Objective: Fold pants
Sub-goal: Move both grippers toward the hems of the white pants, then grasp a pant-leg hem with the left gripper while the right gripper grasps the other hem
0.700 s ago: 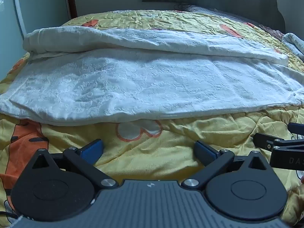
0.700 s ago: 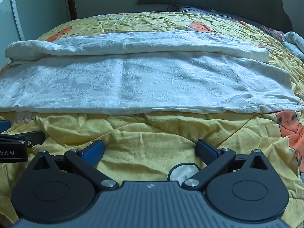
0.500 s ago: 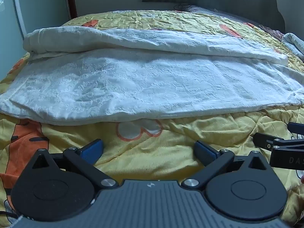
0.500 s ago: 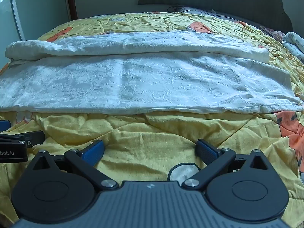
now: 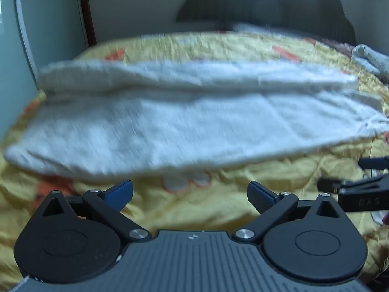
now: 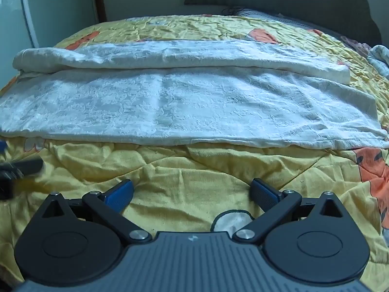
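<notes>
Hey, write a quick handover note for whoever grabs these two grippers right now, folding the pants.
Left gripper: open, holding nothing, over the yellow quilt short of the pants.
Right gripper: open, empty, also over the quilt in front of the near edge.
White pants: spread lengthwise across the bed, far leg lying along the back.
Done: pants laid out; no grasp yet.
Left: take the near edge with both grippers and fold the pants up.

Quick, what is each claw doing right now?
Left gripper: open, holding nothing.
Right gripper: open, holding nothing; white pants lie untouched ahead.
</notes>
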Demonstrator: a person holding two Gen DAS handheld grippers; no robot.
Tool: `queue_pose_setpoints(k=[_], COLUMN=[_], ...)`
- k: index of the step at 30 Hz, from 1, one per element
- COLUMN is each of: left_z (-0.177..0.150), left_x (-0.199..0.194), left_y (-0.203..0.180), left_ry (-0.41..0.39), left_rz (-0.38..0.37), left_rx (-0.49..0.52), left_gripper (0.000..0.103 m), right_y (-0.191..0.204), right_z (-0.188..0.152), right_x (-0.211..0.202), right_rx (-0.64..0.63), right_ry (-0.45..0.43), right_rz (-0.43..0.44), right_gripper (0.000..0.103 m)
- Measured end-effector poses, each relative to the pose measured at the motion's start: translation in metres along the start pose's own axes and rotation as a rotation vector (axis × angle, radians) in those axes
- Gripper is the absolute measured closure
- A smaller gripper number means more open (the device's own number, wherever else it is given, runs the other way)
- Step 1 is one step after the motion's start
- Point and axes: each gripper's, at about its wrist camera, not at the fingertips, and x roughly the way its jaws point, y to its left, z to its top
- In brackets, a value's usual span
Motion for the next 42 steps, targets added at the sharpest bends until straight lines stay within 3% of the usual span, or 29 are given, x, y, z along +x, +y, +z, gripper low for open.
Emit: queue_pose_setpoints(k=[8,12,15,27,34,38,42], left_z=[0.027,0.041,0.053,0.142,0.194,0.212,0.232], left_x=[0.001,0.000,-0.001,0.002,0.019,0.036,0.070], left_y=[0.023,0.031,0.044,0.160,0.225,0.252,0.285], left_ry=[-0.043,-0.088,-0.146,-0.293,-0.296,-0.249,-0.156], left_rz=[0.040,0.058,0.114,0.312,0.288,0.224,0.118], left_rx=[-0.090,-0.060,-0.025,-0.066,-0.181,-0.198,-0.272], left_gripper=[0.001,0.001,0.000,0.000,0.000,0.000,0.000], right_y=[0.013,0.020,0.021,0.023,0.022,0.021,0.025], right_z=[0.007,0.012,0.024,0.105,0.162,0.209,0.245], right_x=[-0.001,-0.015,-0.027,-0.023,-0.032,-0.021,0.002], right_rx=[-0.103,-0.162,-0.164,-0.209,-0.261,-0.282,-0.296], right_ry=[-0.056,-0.134,-0.204,-0.346,-0.515,-0.507,-0.433], right_rz=[-0.023,0.032,0.090,0.153,0.224,0.273,0.278], right_gripper=[0.000,0.000,0.000,0.000,0.000,0.000,0.000])
